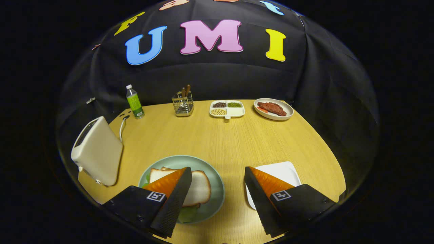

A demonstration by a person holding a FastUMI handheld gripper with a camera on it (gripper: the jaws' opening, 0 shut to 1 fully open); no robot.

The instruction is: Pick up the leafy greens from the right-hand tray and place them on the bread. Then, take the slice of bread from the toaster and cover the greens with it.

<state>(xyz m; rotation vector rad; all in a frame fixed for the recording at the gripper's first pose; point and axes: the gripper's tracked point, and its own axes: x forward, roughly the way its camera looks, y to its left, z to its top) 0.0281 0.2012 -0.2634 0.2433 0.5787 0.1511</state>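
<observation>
A slice of bread (200,187) lies on top of leafy greens (187,214) on a pale green plate (215,196), with another bread slice edge peeking out beneath. The left finger hangs over the plate's near left part. My gripper (217,176) is open, nothing between its fingers (176,193). The white tray (283,171) lies on the right, partly under the right finger, and its visible part is bare. The cream toaster (96,154) stands left of the plate; I see no bread in its slot.
At the table's far edge stand a green bottle (134,102), a wire utensil holder (183,103), a divided dish of beans (227,109) and a plate with meat (274,109). The toaster's white cable (122,127) runs back along the wooden table (234,142).
</observation>
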